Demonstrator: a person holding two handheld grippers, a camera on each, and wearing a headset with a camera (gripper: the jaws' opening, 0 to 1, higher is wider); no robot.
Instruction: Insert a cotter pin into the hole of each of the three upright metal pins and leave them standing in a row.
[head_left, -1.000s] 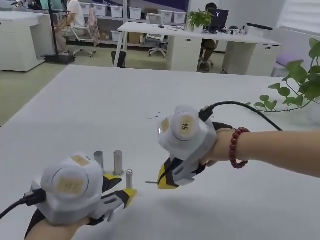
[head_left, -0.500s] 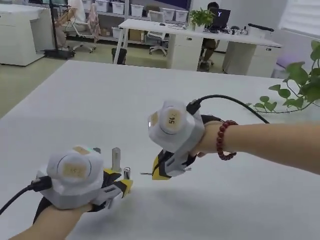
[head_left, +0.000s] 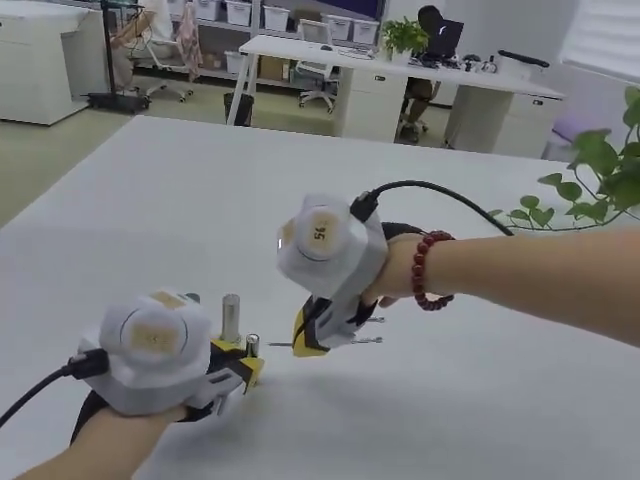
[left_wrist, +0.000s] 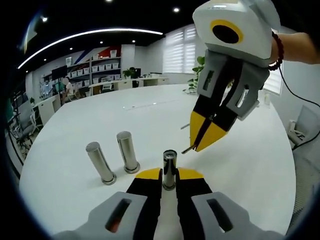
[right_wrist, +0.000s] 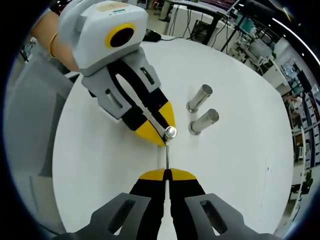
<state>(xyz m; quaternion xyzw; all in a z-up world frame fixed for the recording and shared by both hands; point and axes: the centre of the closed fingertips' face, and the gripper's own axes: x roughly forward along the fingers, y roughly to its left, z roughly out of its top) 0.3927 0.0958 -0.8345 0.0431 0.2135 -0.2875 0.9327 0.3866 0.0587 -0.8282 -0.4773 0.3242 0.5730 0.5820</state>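
Under everything, white table (head_left: 420, 200): carrying all pieces.
Left gripper (left_wrist: 169, 176): sitting near left, jaws clamping held pin (left_wrist: 169, 167).
Right gripper (right_wrist: 167, 175): hovering right of it, jaws pinching cotter pin (right_wrist: 166, 155).
Free metal pins (left_wrist: 100, 161) (left_wrist: 128, 151): standing upright, far-left of held pin.
Held pin: standing upright on table.
Cotter pin: pointing left, tip sitting just beside held pin's top.

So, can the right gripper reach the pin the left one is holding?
Probably yes: the right gripper, shut on a cotter pin, points at the held pin with nothing between; the two other pins stand aside.
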